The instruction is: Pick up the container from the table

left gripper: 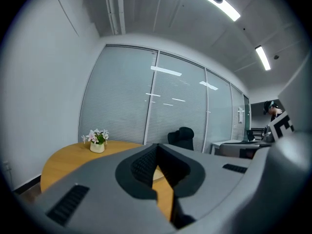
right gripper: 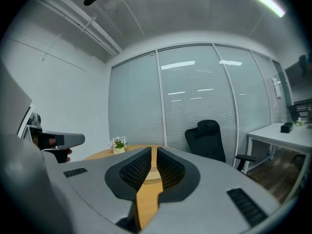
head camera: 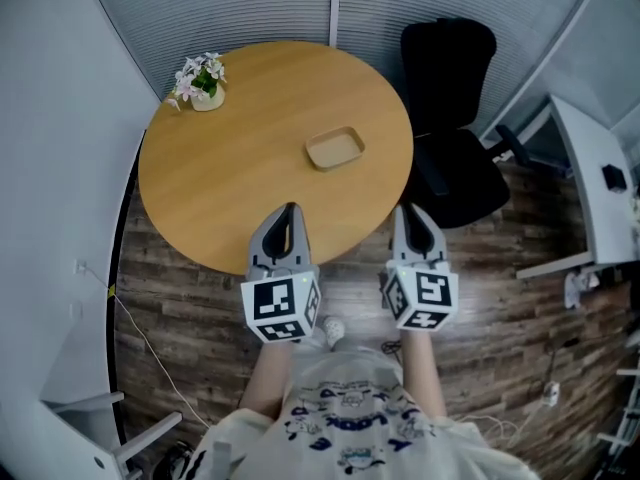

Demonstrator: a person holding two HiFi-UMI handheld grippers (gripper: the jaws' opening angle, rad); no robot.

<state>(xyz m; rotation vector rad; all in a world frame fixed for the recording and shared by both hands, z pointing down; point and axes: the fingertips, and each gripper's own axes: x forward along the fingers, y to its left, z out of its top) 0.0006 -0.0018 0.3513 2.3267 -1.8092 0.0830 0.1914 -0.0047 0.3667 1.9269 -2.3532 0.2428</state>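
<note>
Head view: the container [head camera: 335,149] sat near the right edge of the round surface [head camera: 230,178], well apart from the left gripper [head camera: 290,211] and right gripper [head camera: 413,213] at the near edge. Left gripper view: fingers [left gripper: 144,167] met at the tips, holding nothing. Right gripper view: fingers [right gripper: 134,172] stood a thin slit apart, empty.

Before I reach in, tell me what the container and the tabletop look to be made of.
Container: a tan, matte, shallow tray with rounded corners. It is probably plastic or bamboo fibre, but the look leaves that open.
Tabletop: light wood or a wood-look laminate with a satin finish. Streaky grain lines run across it.
</note>
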